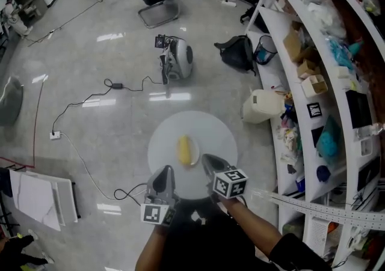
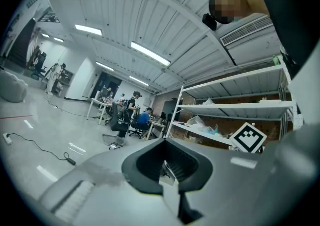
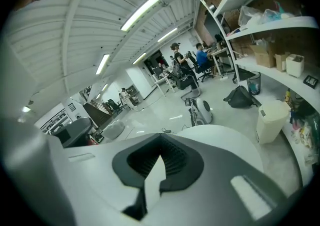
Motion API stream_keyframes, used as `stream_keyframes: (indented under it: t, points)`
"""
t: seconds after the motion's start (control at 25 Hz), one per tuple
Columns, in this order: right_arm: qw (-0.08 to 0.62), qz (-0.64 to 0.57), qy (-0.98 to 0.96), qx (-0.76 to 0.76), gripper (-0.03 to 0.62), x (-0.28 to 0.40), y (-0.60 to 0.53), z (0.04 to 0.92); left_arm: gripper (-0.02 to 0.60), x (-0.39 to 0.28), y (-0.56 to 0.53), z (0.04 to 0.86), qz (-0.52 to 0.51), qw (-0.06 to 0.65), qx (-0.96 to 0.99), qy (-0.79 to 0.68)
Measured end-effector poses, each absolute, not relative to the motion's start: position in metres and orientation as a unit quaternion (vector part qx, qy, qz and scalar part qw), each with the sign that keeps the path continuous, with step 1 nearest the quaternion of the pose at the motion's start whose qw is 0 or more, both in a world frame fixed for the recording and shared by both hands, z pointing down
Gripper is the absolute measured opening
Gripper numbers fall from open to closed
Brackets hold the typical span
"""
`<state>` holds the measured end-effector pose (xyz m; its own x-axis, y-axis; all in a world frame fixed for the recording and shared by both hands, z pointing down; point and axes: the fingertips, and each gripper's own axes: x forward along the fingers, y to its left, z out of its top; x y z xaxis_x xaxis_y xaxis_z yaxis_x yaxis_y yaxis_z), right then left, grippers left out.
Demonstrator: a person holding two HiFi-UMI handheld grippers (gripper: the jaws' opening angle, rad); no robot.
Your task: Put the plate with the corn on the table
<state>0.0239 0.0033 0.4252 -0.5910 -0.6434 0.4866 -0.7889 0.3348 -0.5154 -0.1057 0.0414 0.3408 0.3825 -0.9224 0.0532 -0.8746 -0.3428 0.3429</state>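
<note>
A yellow corn cob [image 1: 184,149] lies on a small white plate [image 1: 196,154], which rests on the round white table [image 1: 210,128]. In the head view my right gripper [image 1: 206,158] sits just right of the plate, with its tip close to the rim; I cannot tell if it touches. My left gripper [image 1: 167,170] hangs over the table's near edge, left of the plate. In the right gripper view the right gripper [image 3: 159,162] is shut with nothing in it, and the table [image 3: 225,137] shows beyond. The left gripper [image 2: 167,162] points up into the room, shut and empty.
Curved white shelves [image 1: 325,101] full of items run down the right side. A white bin [image 1: 261,106] stands next to them, a black bag [image 1: 236,52] lies further back. A grey-white machine [image 1: 176,59] and cables [image 1: 90,104] are on the floor behind the table. White boards [image 1: 39,194] lie left.
</note>
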Motion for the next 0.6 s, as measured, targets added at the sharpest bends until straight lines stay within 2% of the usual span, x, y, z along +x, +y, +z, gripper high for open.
stream_keyframes:
  t: [0.6]
  points:
    - [0.056, 0.326, -0.835, 0.441, 0.008, 0.03, 0.013, 0.377, 0.003, -0.09, 0.048, 0.313, -0.082, 0.146, 0.827, -0.537]
